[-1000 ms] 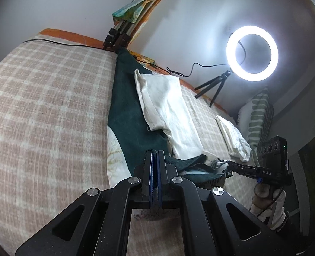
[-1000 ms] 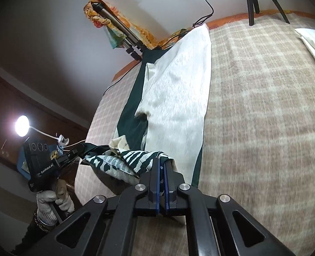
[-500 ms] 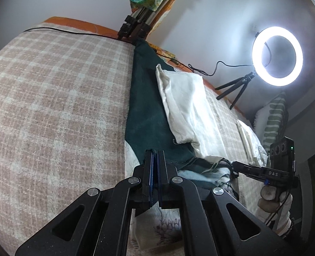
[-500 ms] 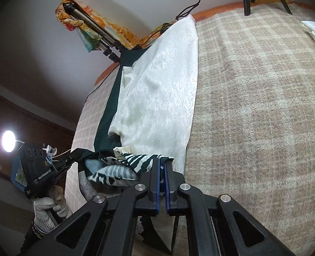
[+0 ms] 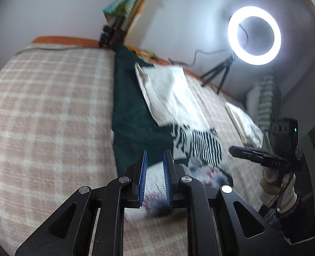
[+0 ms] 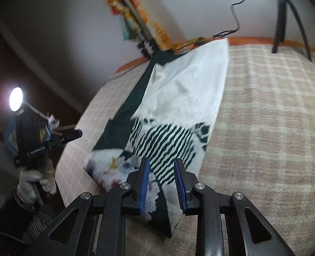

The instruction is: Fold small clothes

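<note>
**Letting the fold drop cleanly**

Left wrist view: my left gripper [image 5: 154, 178] has its jaws just opening, blue pads apart with the floral end of the garment [image 5: 200, 147] lying below and between them, not pinched. The garment sits on the checked blanket [image 5: 46, 111], its striped part lapping the green cloth [image 5: 131, 115] and the white cloth [image 5: 172, 93]. I judge the fold is laid, so I want to lift straight off without dragging a corner. The ring light [image 5: 254, 35] glares at the right.

Right wrist view: my right gripper [image 6: 161, 184] is also just opening, pads apart over the garment's near edge, nothing clamped. The striped panel looks flat. I back away gently, widening before I rise, so the pad ridges cannot snag the fabric.
</note>
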Demonstrator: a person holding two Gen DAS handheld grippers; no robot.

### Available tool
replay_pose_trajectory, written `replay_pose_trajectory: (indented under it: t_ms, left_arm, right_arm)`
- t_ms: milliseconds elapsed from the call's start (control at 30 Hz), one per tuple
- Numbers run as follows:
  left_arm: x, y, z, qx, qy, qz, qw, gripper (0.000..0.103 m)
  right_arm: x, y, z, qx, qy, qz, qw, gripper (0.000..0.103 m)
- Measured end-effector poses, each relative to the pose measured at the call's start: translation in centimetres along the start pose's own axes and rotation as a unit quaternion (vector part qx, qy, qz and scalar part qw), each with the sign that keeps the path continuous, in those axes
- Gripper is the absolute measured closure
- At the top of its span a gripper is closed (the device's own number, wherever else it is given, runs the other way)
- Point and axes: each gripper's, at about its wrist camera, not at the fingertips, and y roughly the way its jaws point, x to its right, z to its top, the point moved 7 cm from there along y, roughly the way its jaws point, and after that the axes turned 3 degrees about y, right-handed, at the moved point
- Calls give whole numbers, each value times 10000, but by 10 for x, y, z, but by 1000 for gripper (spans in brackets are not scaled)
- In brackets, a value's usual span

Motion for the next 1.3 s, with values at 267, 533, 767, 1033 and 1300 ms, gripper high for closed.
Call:
replay_pose_trajectory:
  t_ms: [267,533,767,1033,1300]
  left_arm:
    - [-7,31,-12,-387,184,396,9983,90]
    - [-18,8,-16,-75,146,654,9977,90]
    - [35,17,-47,-220,1126,654,9912,90]
    - [-23,-23,-35,127,163,842,9962,90]
    - [-56,-39,-33,157,-740,181,9970,90]
  right_arm:
    - [23,34,-13,-372,115,-483,9981,82]
    - [25,-1,-7,140,-7,-813,9966,77]
    - [-36,5,-37,69,-1178,-788,9899,77]
    - [-27,26,-66,-376,-1519,-1149,9810,80]
    - [-24,22,-65,-391,-1389,-1100,9834,77]
